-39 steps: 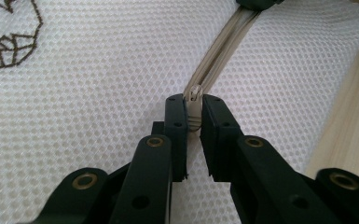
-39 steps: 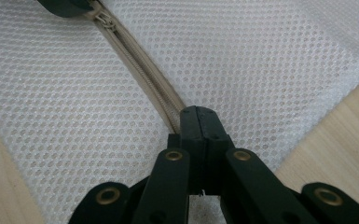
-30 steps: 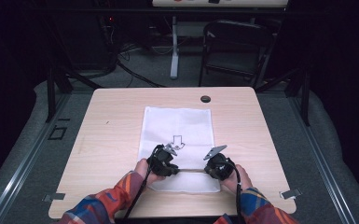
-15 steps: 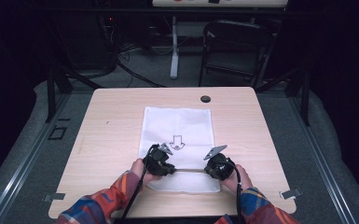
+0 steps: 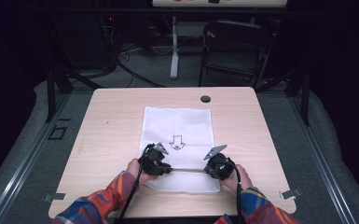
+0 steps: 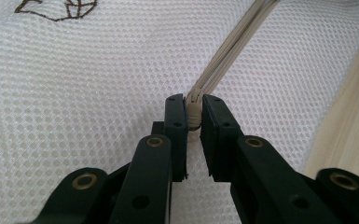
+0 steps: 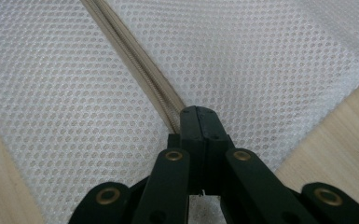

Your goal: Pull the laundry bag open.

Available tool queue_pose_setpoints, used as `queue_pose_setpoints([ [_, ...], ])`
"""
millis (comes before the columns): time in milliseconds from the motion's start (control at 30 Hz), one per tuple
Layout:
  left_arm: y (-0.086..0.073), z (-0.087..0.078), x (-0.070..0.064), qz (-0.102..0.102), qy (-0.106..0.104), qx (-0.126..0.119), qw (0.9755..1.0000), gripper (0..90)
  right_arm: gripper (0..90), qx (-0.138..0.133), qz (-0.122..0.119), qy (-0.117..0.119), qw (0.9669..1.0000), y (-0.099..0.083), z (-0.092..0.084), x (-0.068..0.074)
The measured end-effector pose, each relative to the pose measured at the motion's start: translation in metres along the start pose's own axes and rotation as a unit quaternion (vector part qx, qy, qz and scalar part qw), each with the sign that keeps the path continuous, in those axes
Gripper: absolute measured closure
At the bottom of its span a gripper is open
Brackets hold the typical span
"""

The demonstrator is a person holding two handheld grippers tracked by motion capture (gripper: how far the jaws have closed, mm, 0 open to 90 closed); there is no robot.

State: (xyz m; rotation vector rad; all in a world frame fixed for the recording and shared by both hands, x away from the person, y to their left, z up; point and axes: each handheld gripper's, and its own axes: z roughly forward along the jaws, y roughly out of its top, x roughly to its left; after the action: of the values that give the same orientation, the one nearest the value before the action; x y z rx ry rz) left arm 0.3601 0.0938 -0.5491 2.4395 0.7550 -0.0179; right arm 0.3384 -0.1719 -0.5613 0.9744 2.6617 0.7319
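A white mesh bag with a printed arrow lies flat on the wooden table. A beige zipper runs across its near part. My left gripper sits at the zipper's left end, and its jaws are shut on the beige zipper pull in the left gripper view. My left gripper points along the zipper tape. My right gripper is at the zipper's right end. In the right gripper view, my right gripper is pressed fully shut where the zipper ends on the mesh.
A dark round grommet sits near the table's far edge. A black chair and cables stand on the floor beyond the table. Bare wood lies to the left and right of the bag.
My left gripper has shifted slightly to the left along the zipper. The right gripper has stayed where it was.
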Motion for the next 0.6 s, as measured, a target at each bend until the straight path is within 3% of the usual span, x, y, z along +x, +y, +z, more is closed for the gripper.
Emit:
queue_pose_setpoints([
  [600,-0.0089,-0.0107,0.0064,-0.015,0.007,-0.007,0.9998,80.9,90.0,-0.004,0.002,-0.001,1.0000,-0.0003,0.0003,0.0010],
])
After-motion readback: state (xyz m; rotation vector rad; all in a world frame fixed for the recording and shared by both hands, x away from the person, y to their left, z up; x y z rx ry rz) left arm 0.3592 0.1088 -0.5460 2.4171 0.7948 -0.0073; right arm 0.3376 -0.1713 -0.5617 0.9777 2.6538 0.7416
